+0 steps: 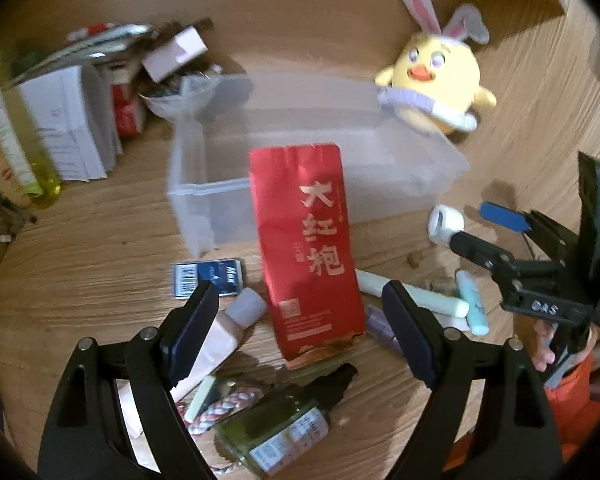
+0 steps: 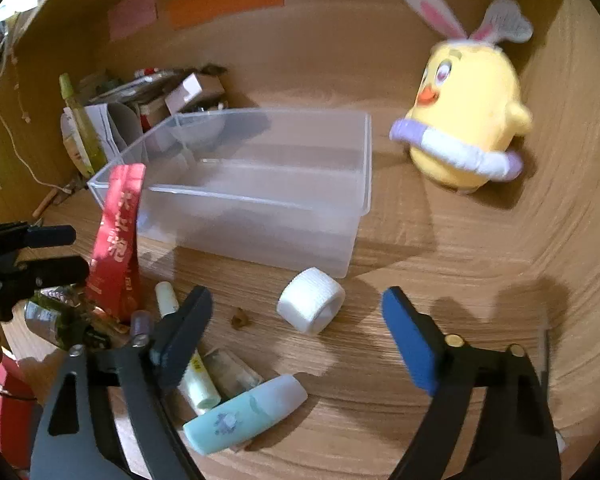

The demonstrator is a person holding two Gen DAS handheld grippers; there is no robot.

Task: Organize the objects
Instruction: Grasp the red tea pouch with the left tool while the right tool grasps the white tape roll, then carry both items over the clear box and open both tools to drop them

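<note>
Two grippers hang spread and empty over the clutter. The left gripper (image 1: 300,320) straddles the foot of the red packet (image 1: 306,248), its pads clear of the packet's sides; the packet stands upright just before the clear bin (image 1: 204,196), so a glancing pad could tip it onto the green bottle (image 1: 280,428) lying nearer the camera. The right gripper (image 2: 296,336) frames the white tape roll (image 2: 311,305), which lies on its side near the bin (image 2: 256,208); an off-centre squeeze may send it rolling off. Beyond, the bin looks empty, and the yellow plush chick (image 2: 466,120) stands beside it.
</note>
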